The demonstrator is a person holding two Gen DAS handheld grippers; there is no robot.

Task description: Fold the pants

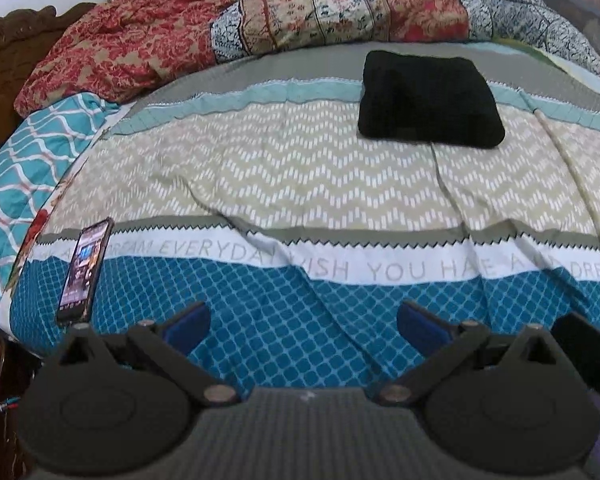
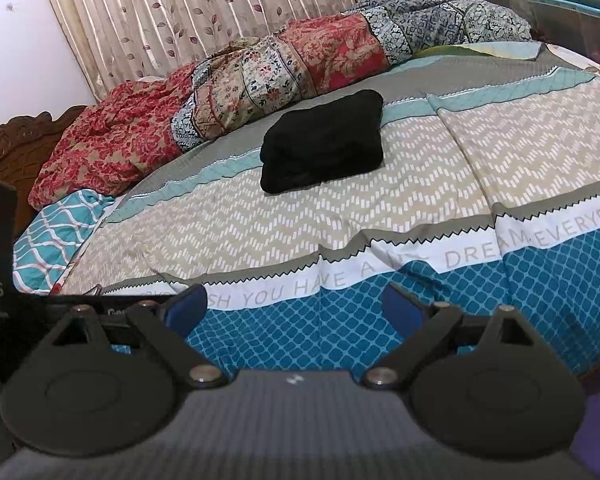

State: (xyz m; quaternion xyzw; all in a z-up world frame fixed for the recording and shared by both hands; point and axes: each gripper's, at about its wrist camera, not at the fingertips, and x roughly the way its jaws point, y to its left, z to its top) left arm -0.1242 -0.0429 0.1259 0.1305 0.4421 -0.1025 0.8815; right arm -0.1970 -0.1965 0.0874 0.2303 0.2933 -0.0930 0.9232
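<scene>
Both grippers' fingers spread, empty: left gripper (image 1: 303,322), right gripper (image 2: 295,306). Pants (image 1: 430,100) lie folded well ahead; any regrasp risks unravelling the layers.

Bed covered by patterned bedspread (image 1: 300,168): chevron band, white strip printed with lettering, blue lattice band at near edge. Phone (image 1: 85,270) laid on bedspread near left edge, screen lit, seen in left wrist view only. Crumpled red floral quilt (image 1: 260,28) heaped along far side of bed. Teal lattice pillow (image 1: 32,160) placed at left, beside quilt. Carved wooden headboard (image 2: 16,136) seen at far left. Leaf-print curtain (image 2: 200,12) hung behind bed.
</scene>
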